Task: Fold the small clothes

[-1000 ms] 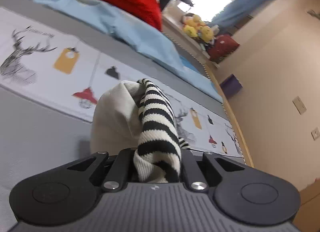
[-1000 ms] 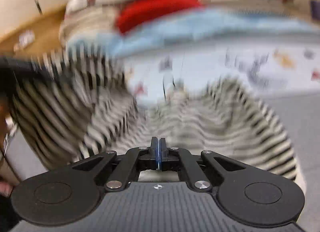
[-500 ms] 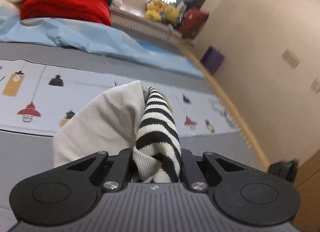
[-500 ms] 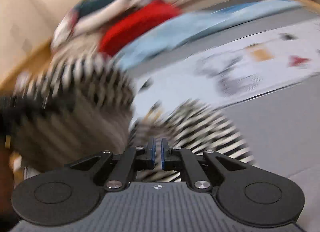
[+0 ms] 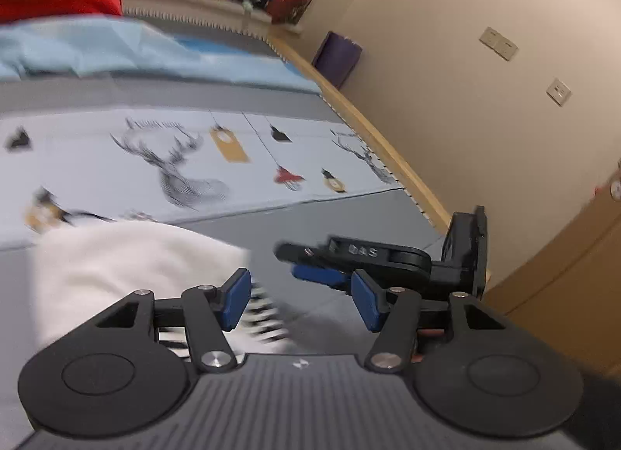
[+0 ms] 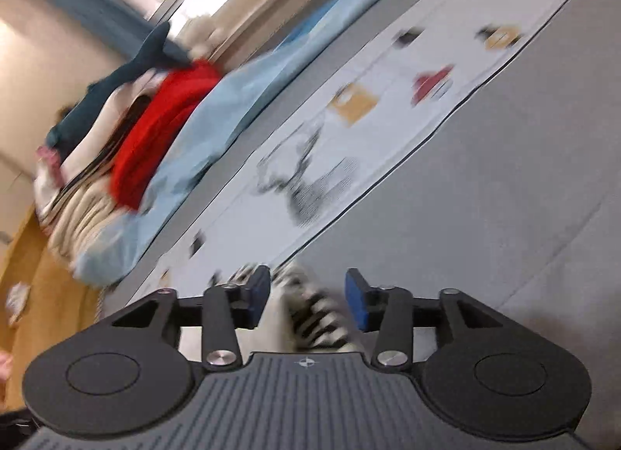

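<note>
Both claws open over the striped garment on the bed

I read the left claw [image 5: 302,300] and right claw [image 6: 307,299] as spread wide, gripping nothing. The striped garment [image 6: 318,318], cream lining up, lies on the grey bed [image 6: 504,198] just below the deer-print sheet [image 5: 174,167]. I judge it light, soft, floppy; pinch a doubled edge.

Each hand-held gripper [image 5: 300,296] is matte black; blue pads [image 6: 356,299]; silver screws; ribbed grey housing.
</note>
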Available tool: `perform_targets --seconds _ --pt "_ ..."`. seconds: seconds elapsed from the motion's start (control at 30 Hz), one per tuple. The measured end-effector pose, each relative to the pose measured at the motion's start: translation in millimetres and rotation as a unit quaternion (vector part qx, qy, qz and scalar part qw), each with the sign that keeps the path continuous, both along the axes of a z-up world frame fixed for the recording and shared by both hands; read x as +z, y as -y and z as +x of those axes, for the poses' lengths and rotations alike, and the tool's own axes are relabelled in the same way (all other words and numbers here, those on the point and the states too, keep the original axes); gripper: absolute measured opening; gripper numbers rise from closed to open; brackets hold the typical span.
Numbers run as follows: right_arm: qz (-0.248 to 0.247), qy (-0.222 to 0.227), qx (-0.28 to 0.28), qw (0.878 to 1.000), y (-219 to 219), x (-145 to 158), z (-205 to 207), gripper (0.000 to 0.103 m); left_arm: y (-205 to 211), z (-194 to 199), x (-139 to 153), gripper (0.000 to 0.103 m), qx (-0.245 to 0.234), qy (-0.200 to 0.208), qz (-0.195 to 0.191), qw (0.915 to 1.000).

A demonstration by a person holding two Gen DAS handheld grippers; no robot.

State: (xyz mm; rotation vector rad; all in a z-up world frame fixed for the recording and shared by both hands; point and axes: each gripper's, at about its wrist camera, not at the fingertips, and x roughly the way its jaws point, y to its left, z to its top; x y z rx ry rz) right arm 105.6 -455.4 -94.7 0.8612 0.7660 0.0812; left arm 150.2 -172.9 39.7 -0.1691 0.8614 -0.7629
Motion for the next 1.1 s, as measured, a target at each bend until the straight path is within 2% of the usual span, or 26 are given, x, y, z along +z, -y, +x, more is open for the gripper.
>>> perform_targets --seconds 0.03,0.1,0.13,0.27,0.37,0.47,0.57,0.63,0.67,0.73,0.77,0.83,0.87,0.93,0.97,1.0,1.07,1.1 --pt "0.005 -0.004 0.017 1.0 -6.0 -1.4 3.2 0.049 -16.1 3.2 -2.3 0.06 -0.005 0.004 0.01 0.9999" --pt "0.001 -0.02 0.05 0.999 -19.7 -5.6 10.8 0.05 -47.5 12.3 -16.1 0.05 -0.012 -0.003 0.031 0.9995" --pt "-0.003 -0.03 0.065 0.997 -27.0 -9.1 14.2 0.05 -59.9 17.9 -26.2 0.041 -0.008 -0.021 0.034 0.9992" --pt "-0.016 -0.056 0.091 0.994 -45.5 -14.5 20.6 0.05 -85.5 26.5 -63.5 0.024 -0.015 -0.093 0.023 0.9953" --pt "-0.018 -0.065 0.09 0.994 -52.7 -20.1 27.8 0.05 -77.4 15.3 -69.9 0.024 -0.073 -0.093 0.033 0.9925" --pt "-0.015 -0.073 0.087 0.993 -57.0 -25.6 32.1 0.05 -62.7 8.3 -92.6 0.024 -0.115 -0.116 0.059 0.9847" --pt "-0.017 -0.087 0.086 0.992 -63.4 -36.8 41.8 0.051 -41.4 3.3 -116.7 0.024 -0.151 -0.119 0.09 0.9772" --pt "-0.025 -0.083 0.08 0.993 -66.6 -37.8 44.5 0.038 -28.7 0.6 -128.0 0.021 -0.166 -0.12 0.102 0.9733" --pt "-0.028 -0.075 0.08 0.994 -68.3 -36.0 45.9 0.02 -24.4 0.0 -135.9 0.014 -0.169 -0.12 0.107 0.9722" --pt "-0.032 -0.057 0.079 0.995 -70.8 -29.3 46.2 0.014 -18.0 -2.3 -144.4 0.006 -0.172 -0.113 0.131 0.9697" --pt "-0.039 -0.041 0.078 0.995 -72.3 -23.4 45.4 0.012 -16.6 -0.5 -146.0 0.006 -0.171 -0.108 0.132 0.9706" --pt "-0.044 0.008 0.066 0.997 -72.0 -5.7 41.4 0.01 -23.4 0.4 -144.7 0.006 -0.159 -0.11 0.103 0.9756" --pt "-0.042 0.048 0.057 0.996 -69.9 7.3 37.5 0.006 -26.8 2.7 -145.3 0.006 -0.155 -0.116 0.095 0.9765" --pt "-0.059 0.096 0.052 0.992 -68.3 24.6 33.5 0.002 -30.7 4.6 -145.9 0.006 -0.154 -0.118 0.089 0.977" --pt "-0.087 0.095 0.047 0.991 -68.8 27.4 34.1 0.002 -31.8 4.1 -147.4 0.006 -0.156 -0.117 0.087 0.9769" --pt "-0.118 0.075 0.045 0.989 -70.8 23.9 37.9 0.002 -31.5 2.9 -150.2 0.006 -0.16 -0.116 0.093 0.9758" --pt "-0.174 0.009 0.044 0.984 -75.3 5.6 48.7 0.002 -28.9 0.9 -154.0 0.006 -0.17 -0.105 0.109 0.9737" --pt "-0.172 -0.012 0.047 0.984 -74.3 -2.5 52.0 0.002 -29.6 0.2 -153.4 0.006 -0.172 -0.101 0.109 0.9738"
